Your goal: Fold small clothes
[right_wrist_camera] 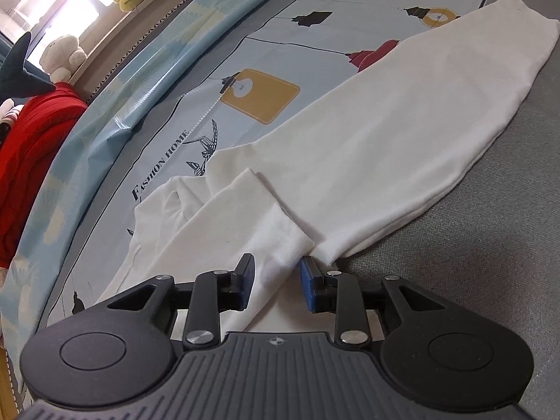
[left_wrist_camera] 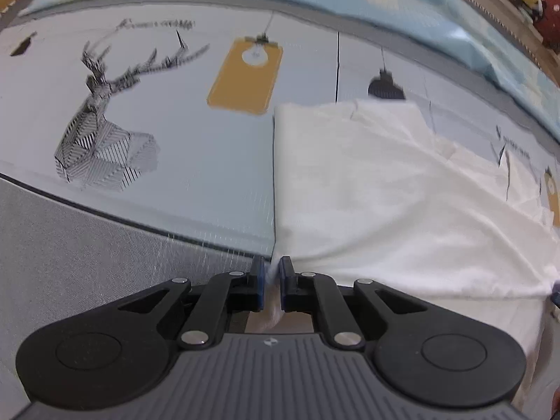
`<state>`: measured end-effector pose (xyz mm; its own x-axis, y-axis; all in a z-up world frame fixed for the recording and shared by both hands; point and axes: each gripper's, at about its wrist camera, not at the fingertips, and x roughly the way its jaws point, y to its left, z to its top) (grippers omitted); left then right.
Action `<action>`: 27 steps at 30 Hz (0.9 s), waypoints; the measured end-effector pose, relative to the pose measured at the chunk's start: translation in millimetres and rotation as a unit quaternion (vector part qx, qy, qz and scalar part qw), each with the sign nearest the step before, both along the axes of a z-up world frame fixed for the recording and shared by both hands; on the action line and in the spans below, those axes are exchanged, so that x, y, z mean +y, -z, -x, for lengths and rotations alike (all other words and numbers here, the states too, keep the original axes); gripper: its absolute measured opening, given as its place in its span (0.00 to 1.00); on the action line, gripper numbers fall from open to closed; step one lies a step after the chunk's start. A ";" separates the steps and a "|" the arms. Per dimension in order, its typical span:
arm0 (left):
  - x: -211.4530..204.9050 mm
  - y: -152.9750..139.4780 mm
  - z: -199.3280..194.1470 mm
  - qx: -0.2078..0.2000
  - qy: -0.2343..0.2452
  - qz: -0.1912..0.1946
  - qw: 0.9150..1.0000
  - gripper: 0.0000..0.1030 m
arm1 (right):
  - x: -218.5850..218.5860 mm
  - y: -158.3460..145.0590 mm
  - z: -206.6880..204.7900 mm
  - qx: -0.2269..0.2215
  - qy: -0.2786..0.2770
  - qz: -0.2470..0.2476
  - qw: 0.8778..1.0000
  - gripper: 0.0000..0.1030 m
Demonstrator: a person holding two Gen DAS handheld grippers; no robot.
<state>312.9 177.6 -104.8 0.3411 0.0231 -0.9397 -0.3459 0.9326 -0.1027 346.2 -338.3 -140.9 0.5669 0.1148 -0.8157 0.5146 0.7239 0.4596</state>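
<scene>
A small white garment [left_wrist_camera: 378,189] lies partly folded on a printed sheet. My left gripper [left_wrist_camera: 272,269] is shut on its near corner, the cloth pinched between the blue pads and pulled taut. In the right wrist view the same white garment [right_wrist_camera: 367,140] stretches away to the upper right, with a sleeve [right_wrist_camera: 252,224] folded over it toward me. My right gripper [right_wrist_camera: 276,273] is open, its two fingers on either side of the sleeve's cuff end without pinching it.
The printed sheet [left_wrist_camera: 196,161] shows a deer, lamps and yellow tags over a grey surface [right_wrist_camera: 472,262]. A light blue cover [right_wrist_camera: 115,105] runs along the far side. Red fabric [right_wrist_camera: 38,140] and plush toys [right_wrist_camera: 63,56] lie beyond it.
</scene>
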 end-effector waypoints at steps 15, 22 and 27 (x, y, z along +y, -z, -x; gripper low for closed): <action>-0.2 3.4 -3.5 -0.005 -0.035 0.029 0.999 0.18 | -7.0 -21.8 9.6 0.007 0.045 0.095 0.994 0.08; -8.8 16.6 -9.9 0.013 -0.043 0.106 0.993 0.21 | -20.5 -12.9 11.1 -0.051 0.038 -0.059 0.996 0.23; -20.2 5.3 -13.7 0.002 -0.038 0.083 0.996 0.33 | -20.1 1.4 7.2 0.017 0.035 -0.030 0.999 0.23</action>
<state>326.5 157.4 -110.0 0.3411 -0.1061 -0.9340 -0.4160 0.8740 -0.2512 339.0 -358.3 -142.2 0.5473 0.1241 -0.8277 0.5795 0.6573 0.4818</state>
